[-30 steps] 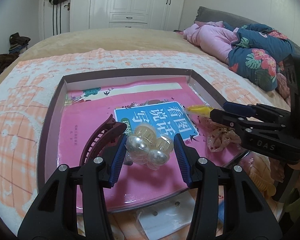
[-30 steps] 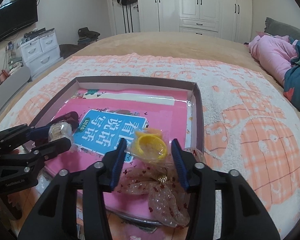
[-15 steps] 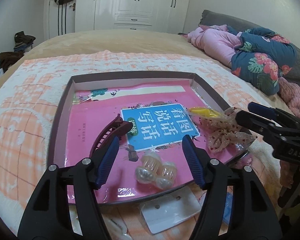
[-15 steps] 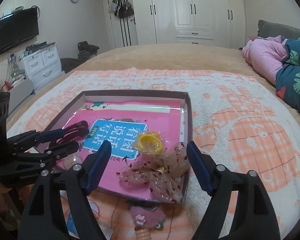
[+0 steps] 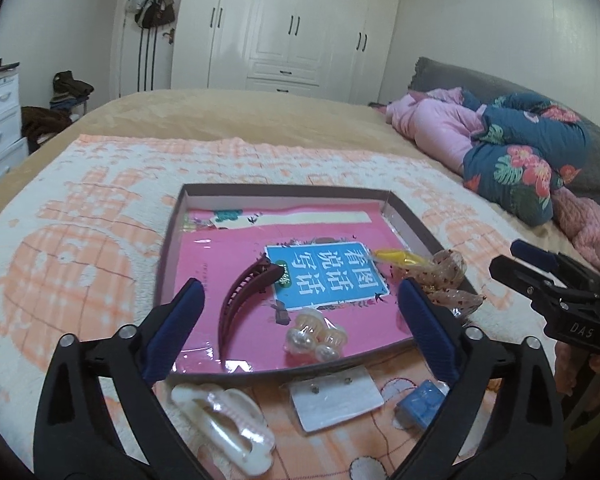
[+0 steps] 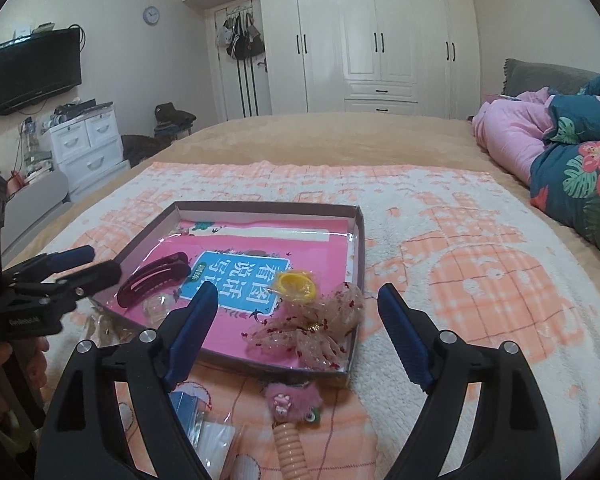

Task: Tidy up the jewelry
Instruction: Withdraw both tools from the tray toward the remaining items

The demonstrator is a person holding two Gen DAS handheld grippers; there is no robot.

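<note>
A shallow brown box (image 5: 171, 216) (image 6: 359, 240) with a pink book in it lies on the bed. In it lie a maroon hair clip (image 5: 240, 300) (image 6: 152, 276), a bag of pearl hair ties (image 5: 316, 336), a yellow ring in a bag (image 5: 396, 257) (image 6: 296, 285) and a sheer dotted bow (image 5: 448, 280) (image 6: 312, 328). My left gripper (image 5: 300, 308) is open and empty, held above the box's near edge. My right gripper (image 6: 296, 312) is open and empty, above the bow.
In front of the box lie a white claw clip (image 5: 224, 428), an earring card (image 5: 334, 396), a blue packet (image 5: 420, 404) (image 6: 186, 404) and a pink fluffy hair tie (image 6: 292, 400). Pink and floral bedding (image 5: 512, 148) is piled at the right.
Both grippers opened and let go: the pearl hair ties and the yellow ring now lie in the box. Both grippers have drawn back and up from the box.
</note>
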